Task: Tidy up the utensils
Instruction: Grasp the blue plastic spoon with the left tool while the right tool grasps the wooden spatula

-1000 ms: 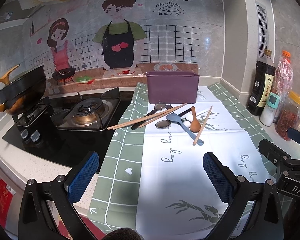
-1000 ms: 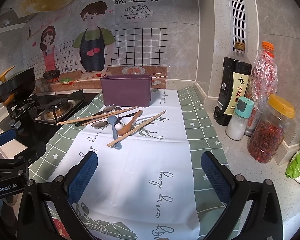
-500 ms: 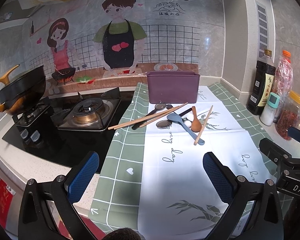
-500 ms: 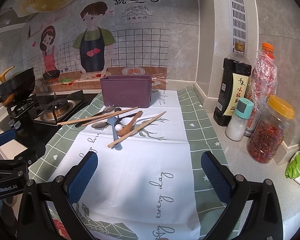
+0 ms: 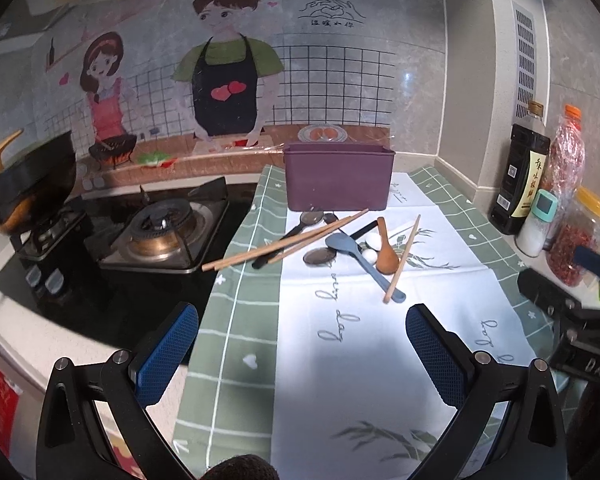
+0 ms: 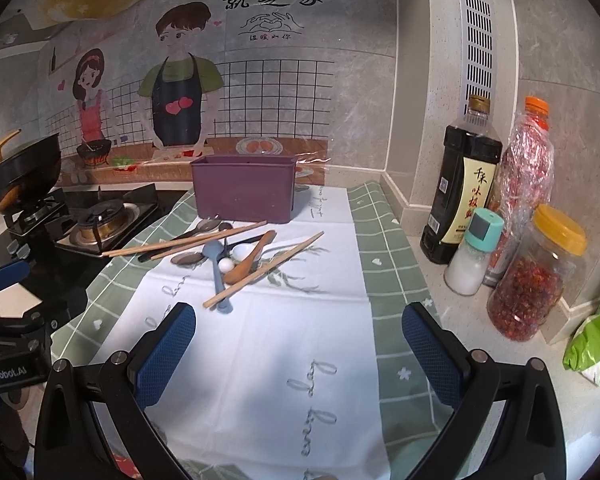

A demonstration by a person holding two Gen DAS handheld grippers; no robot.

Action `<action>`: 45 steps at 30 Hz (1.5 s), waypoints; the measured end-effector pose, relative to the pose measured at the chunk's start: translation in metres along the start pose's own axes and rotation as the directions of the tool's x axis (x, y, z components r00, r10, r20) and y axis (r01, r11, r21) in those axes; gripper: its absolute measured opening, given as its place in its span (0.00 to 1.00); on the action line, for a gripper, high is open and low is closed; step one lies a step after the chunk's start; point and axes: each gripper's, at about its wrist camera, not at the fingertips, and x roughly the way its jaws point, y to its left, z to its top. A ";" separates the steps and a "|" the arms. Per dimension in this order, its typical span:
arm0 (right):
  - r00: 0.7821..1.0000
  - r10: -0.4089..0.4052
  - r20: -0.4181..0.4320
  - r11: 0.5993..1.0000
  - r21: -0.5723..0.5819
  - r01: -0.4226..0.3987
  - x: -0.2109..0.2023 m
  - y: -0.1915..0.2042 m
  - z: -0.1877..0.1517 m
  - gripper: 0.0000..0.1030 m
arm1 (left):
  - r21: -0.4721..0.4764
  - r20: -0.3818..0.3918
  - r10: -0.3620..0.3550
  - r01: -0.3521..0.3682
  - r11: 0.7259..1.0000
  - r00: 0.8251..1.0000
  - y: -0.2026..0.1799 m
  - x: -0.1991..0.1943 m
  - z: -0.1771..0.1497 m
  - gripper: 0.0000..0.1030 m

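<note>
sorting has not begun: the left gripper (image 5: 302,350) and right gripper (image 6: 298,346) hover wide and empty, near of the utensil pile (image 6: 228,254) before the far purple bin (image 6: 244,188), so next comes a reach forward.

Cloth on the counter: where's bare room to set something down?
Free: the white cloth between the utensil pile and both open grippers, left gripper, right gripper. Crowded: in front of the purple bin, and the bottles along the right wall.

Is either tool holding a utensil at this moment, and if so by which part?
Nothing is held. The left tool and right tool are both open and empty; the utensils lie on the cloth.
</note>
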 end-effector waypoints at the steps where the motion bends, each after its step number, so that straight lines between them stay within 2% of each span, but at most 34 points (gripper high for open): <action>1: 1.000 -0.002 0.000 1.000 0.000 0.002 0.003 -0.001 0.003 1.00 | 0.005 -0.003 -0.002 0.002 1.000 1.000 0.000 0.003 0.003 1.00; 10: 0.999 -0.035 -0.017 0.999 -0.003 0.035 0.054 -0.010 0.043 1.00 | 0.034 -0.014 -0.039 0.039 0.999 0.999 0.024 0.054 0.045 1.00; 15: 0.994 -0.020 -0.108 1.000 0.004 0.020 0.107 -0.014 0.059 1.00 | 0.079 -0.089 -0.090 0.097 0.992 0.992 0.037 0.102 0.069 1.00; 19: 0.982 0.019 -0.190 1.000 0.016 -0.016 0.151 -0.008 0.066 0.98 | 0.113 -0.142 -0.065 0.082 0.990 0.988 0.044 0.134 0.076 1.00; 21: 0.972 0.037 -0.230 0.999 0.007 -0.037 0.174 0.002 0.068 0.89 | 0.129 -0.138 -0.053 0.071 0.989 0.989 0.047 0.144 0.080 1.00; 25: 0.948 0.080 -0.307 0.995 -0.027 -0.093 0.220 0.028 0.073 0.63 | 0.105 -0.140 -0.077 0.092 0.990 0.987 0.061 0.158 0.087 1.00; 28: 0.919 0.105 -0.379 0.993 -0.007 -0.117 0.252 0.039 0.073 0.44 | 0.093 -0.138 -0.085 0.098 0.991 0.987 0.072 0.166 0.094 1.00; 29: 0.910 0.111 -0.399 0.993 0.006 -0.118 0.260 0.041 0.072 0.40 | 0.088 -0.140 -0.093 0.105 0.991 0.986 0.075 0.169 0.097 1.00; 31: 0.898 0.105 -0.427 0.994 0.023 -0.106 0.273 0.044 0.070 0.39 | 0.081 -0.149 -0.122 0.135 0.988 0.981 0.080 0.173 0.103 0.98; 34: 0.903 0.070 -0.423 0.997 -0.006 -0.081 0.279 0.049 0.071 0.37 | 0.089 -0.172 -0.194 0.211 0.973 0.966 0.076 0.183 0.114 0.88; 38: 0.901 0.051 -0.430 0.996 -0.050 -0.080 0.277 0.054 0.071 0.27 | 0.158 -0.235 -0.258 0.299 0.941 0.937 0.051 0.209 0.125 0.84; 39: 0.902 0.047 -0.428 0.995 -0.063 -0.082 0.275 0.054 0.070 0.26 | 0.170 -0.266 -0.271 0.322 0.931 0.925 0.045 0.219 0.125 0.81; 41: 0.902 0.049 -0.429 0.994 -0.070 -0.087 0.270 0.052 0.067 0.16 | 0.186 -0.337 -0.276 0.352 0.917 0.900 0.033 0.240 0.125 0.75; 45: 0.890 0.096 -0.446 0.994 -0.010 -0.112 0.258 0.035 0.066 0.08 | 0.159 -0.456 -0.291 0.398 0.903 0.841 0.017 0.277 0.120 0.64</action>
